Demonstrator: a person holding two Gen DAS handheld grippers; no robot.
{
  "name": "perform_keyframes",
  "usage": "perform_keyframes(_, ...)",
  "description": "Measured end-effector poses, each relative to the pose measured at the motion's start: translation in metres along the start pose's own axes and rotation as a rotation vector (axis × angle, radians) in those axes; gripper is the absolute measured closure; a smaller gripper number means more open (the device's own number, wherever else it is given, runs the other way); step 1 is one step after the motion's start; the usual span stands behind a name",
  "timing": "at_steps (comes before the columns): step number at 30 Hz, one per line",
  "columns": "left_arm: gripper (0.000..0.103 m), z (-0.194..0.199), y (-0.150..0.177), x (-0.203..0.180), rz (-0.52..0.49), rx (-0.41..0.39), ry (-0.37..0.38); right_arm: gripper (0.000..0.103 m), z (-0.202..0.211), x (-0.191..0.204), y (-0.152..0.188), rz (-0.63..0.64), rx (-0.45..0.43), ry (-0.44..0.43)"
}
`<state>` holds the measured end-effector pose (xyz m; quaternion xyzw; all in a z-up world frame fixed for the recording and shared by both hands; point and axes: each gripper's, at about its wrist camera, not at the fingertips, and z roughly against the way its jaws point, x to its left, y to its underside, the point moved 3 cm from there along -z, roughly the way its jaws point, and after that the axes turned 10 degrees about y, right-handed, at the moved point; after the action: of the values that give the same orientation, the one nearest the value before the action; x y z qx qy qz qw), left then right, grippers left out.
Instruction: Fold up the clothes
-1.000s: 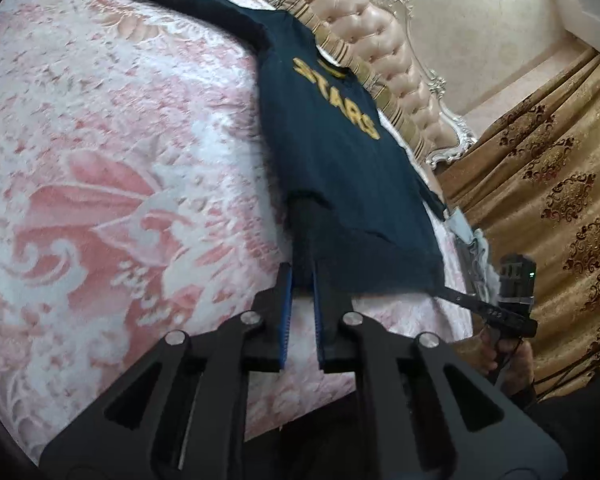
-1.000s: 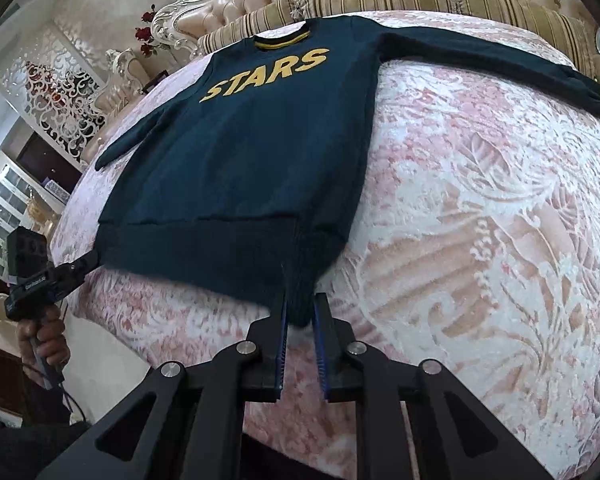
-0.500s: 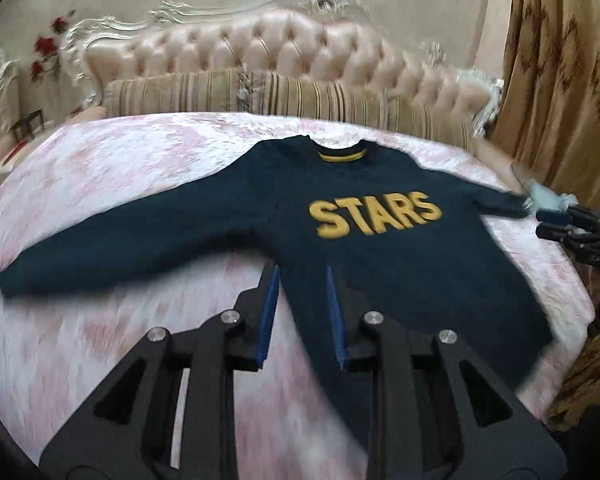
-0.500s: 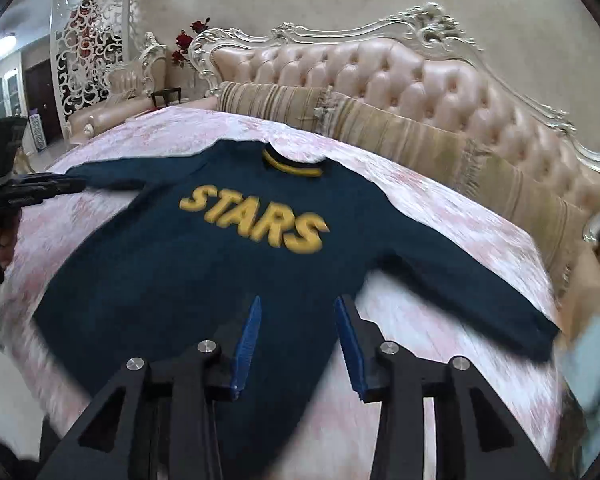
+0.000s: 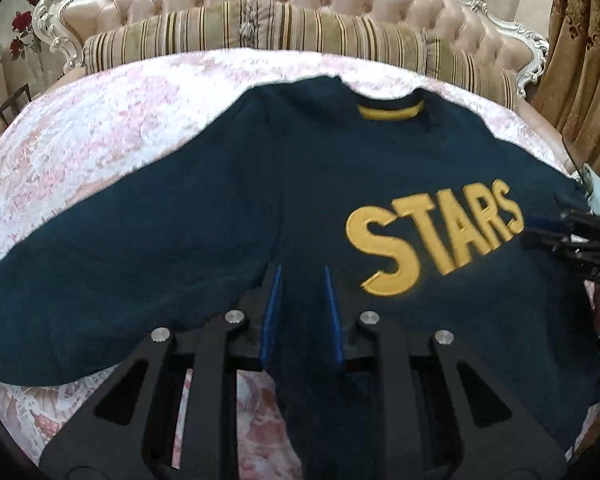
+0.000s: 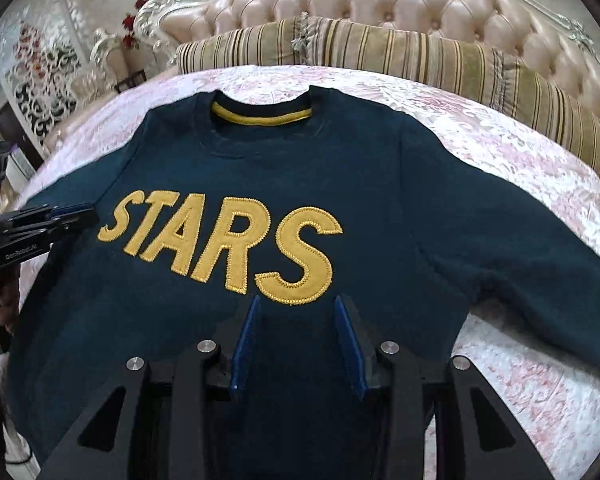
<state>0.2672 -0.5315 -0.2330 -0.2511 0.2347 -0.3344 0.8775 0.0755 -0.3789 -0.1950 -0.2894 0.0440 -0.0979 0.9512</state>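
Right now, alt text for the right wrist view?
A navy sweater with gold STARS lettering lies flat, front up, on a pink patterned bedspread. The right gripper is open just below the lettering; the left gripper shows at the left edge, by the sweater's side.

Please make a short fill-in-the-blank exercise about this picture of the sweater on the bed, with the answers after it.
1. The yellow word sewn on the navy sweater is ____.
2. The inside band of the collar is coloured ____.
3. The jaws of the right hand-held gripper stand ____, holding nothing.
4. The pillows behind the sweater have a ____ pattern.

Answers: STARS; yellow; open; striped
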Motion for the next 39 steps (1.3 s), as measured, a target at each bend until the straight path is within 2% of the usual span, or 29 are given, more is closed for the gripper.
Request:
perform_keyframes(7, 0.079, 0.001, 0.006, -0.003, -0.045, -0.008, -0.044, 0.062, -0.001, 0.003, 0.000, 0.018, -0.008, 0.031)
perform_keyframes(11, 0.079, 0.000, 0.004, -0.003, -0.060, -0.014, -0.044, 0.061, -0.002, 0.004, 0.000, 0.023, -0.024, 0.034)
perform_keyframes(13, 0.079, 0.001, 0.006, -0.004, -0.074, -0.027, -0.046, 0.058, -0.002, 0.008, 0.001, 0.033, -0.033, 0.044)
perform_keyframes(15, 0.079, 0.002, 0.007, -0.004, -0.083, -0.037, -0.048, 0.049, -0.001, 0.012, 0.001, 0.043, -0.042, 0.053)
perform_keyframes(20, 0.079, 0.002, 0.007, -0.001, -0.066, -0.042, -0.028, 0.047, -0.001, 0.012, 0.000, 0.018, -0.028, 0.105)
perform_keyframes(22, 0.079, 0.002, 0.007, -0.002, -0.067, -0.042, -0.028, 0.047, 0.010, 0.011, -0.005, 0.014, -0.058, 0.149)
perform_keyframes(24, 0.079, 0.002, 0.006, -0.002, -0.068, -0.042, -0.029, 0.047, 0.023, 0.010, -0.012, 0.014, -0.114, 0.152)
perform_keyframes(27, 0.079, 0.001, 0.006, -0.002, -0.069, -0.041, -0.029, 0.040, 0.026, 0.005, -0.027, 0.025, -0.151, 0.179)
perform_keyframes(33, 0.079, 0.002, 0.006, -0.001, -0.058, -0.042, -0.028, 0.040, -0.010, -0.013, -0.028, 0.011, -0.035, 0.183)
perform_keyframes(36, 0.073, 0.009, 0.002, 0.003, 0.003, -0.036, 0.025, 0.038, -0.016, -0.015, -0.023, 0.016, -0.021, 0.178)
perform_keyframes(37, 0.070, 0.020, 0.004, 0.015, 0.032, -0.050, 0.011, 0.038, -0.016, -0.015, -0.023, 0.015, -0.025, 0.176)
perform_keyframes(39, 0.055, 0.046, 0.011, 0.041, 0.091, -0.083, -0.028, 0.035, -0.016, -0.015, -0.022, 0.012, -0.030, 0.171)
